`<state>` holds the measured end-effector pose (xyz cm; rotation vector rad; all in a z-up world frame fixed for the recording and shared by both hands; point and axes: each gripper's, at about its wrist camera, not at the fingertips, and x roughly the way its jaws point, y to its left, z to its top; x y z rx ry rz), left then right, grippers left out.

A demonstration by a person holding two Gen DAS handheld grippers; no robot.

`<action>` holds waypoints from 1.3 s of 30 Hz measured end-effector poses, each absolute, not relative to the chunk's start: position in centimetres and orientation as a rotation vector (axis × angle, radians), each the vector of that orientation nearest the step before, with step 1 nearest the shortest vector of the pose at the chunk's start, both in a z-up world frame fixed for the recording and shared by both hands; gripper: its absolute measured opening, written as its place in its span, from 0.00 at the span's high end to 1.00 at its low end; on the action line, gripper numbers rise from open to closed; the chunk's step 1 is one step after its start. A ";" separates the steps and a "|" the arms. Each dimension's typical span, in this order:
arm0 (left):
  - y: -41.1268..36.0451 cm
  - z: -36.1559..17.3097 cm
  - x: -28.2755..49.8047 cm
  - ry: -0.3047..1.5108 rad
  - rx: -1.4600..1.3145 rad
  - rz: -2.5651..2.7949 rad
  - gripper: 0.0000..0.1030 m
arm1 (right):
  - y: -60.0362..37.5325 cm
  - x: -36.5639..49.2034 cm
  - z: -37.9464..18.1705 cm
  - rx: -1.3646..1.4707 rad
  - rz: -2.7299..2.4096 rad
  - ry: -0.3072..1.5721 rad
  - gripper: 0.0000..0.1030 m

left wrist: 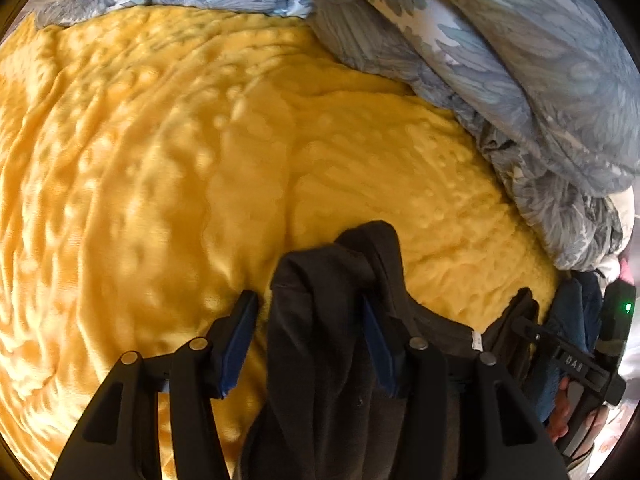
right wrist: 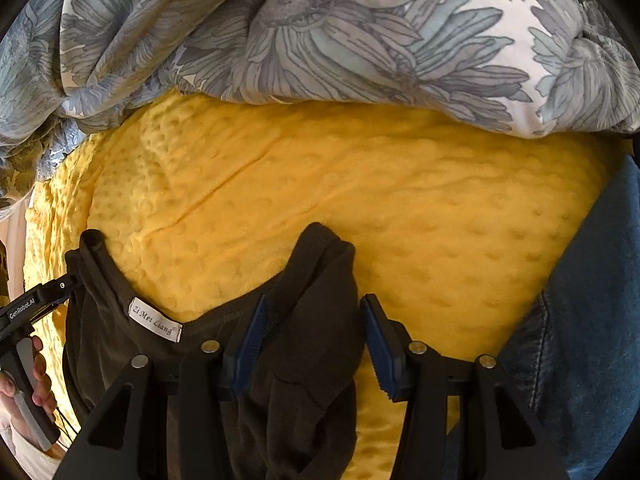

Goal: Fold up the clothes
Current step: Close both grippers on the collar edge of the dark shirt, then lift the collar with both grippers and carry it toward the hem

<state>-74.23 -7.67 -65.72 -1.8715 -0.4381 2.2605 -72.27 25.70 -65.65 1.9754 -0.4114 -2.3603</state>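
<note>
Garment: a dark top (right wrist: 304, 320) hangs slack between the two tongs, its neckline sagging just above the yellow dimpled blanket (left wrist: 160, 160)
Left tongs (left wrist: 308, 300): jaws half apart, cloth draped over the inner finger only, a gap showing at the outer pad; not clamped
Right tongs (right wrist: 315, 300): the same, jaws apart, cloth hooked on the finger nearest the left tongs
Risk: with no pinch, a tilt or tug probably lets the cloth slide off a finger and land bunched
Risk: the floral duvet (right wrist: 320, 40) beyond both tongs crowds the laying space
Neck label (right wrist: 155, 320): reads "Zi Mei Liang"
Tool writing: "GenRobot.AI" on the left tongs' body; lettering on the right tongs' body is unreadable
</note>
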 end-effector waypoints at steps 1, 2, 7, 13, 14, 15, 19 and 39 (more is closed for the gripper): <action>-7.6 -65.7 -74.2 -0.437 -1.868 2.260 0.46 | 25.7 -72.4 -65.7 1.977 -2.364 -0.405 0.51; -7.6 -65.8 -74.2 -0.443 -1.866 2.261 0.46 | 25.6 -72.5 -65.8 1.979 -2.368 -0.399 0.51; -7.6 -65.7 -73.9 -0.448 -1.856 2.267 0.59 | 25.3 -72.6 -66.5 1.996 -2.350 -0.385 0.67; -8.0 -65.1 -73.5 -0.469 -1.832 2.252 0.74 | 25.2 -72.3 -66.4 1.994 -2.332 -0.405 0.88; -8.0 -65.0 -73.4 -0.467 -1.830 2.250 0.77 | 25.2 -72.2 -66.3 1.990 -2.335 -0.400 0.91; -7.9 -64.9 -73.3 -0.464 -1.829 2.242 0.83 | 25.2 -72.0 -66.2 1.983 -2.338 -0.395 0.92; -6.6 -64.3 -72.9 -0.407 -1.811 2.239 0.93 | 24.9 -71.5 -65.8 1.956 -2.353 -0.379 0.94; -10.2 -55.5 -71.6 -0.575 -1.551 2.405 0.95 | 25.2 -69.3 -53.1 1.583 -2.499 -0.288 0.95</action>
